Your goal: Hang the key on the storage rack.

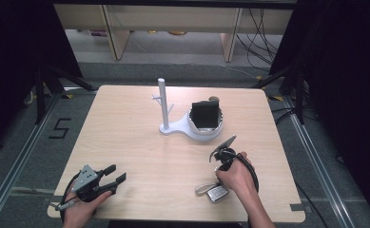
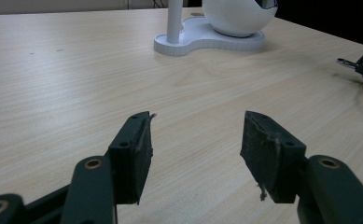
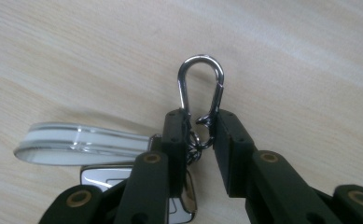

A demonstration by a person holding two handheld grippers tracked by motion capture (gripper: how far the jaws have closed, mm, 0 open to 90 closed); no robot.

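A keychain lies on the table near its front right: a silver key fob (image 1: 216, 194) (image 3: 107, 177), a clear looped strap (image 1: 202, 189) (image 3: 76, 142) and a silver carabiner (image 3: 201, 77). A hand holds my right gripper (image 3: 201, 126) just above it, pointing down. Its jaws are shut on the lower part of the carabiner, one pad on each side, and the clip's rounded end sticks out past the tips. My left gripper (image 1: 117, 173) (image 2: 195, 135) rests at the front left, open, with bare table between its pads.
A white stand (image 1: 166, 127) (image 2: 207, 39) with an upright post (image 1: 162, 102) and a round bowl (image 1: 206, 133) holding a black object (image 1: 205, 115) sits at the table's middle back. The wooden table (image 1: 140, 156) ends close behind both hands.
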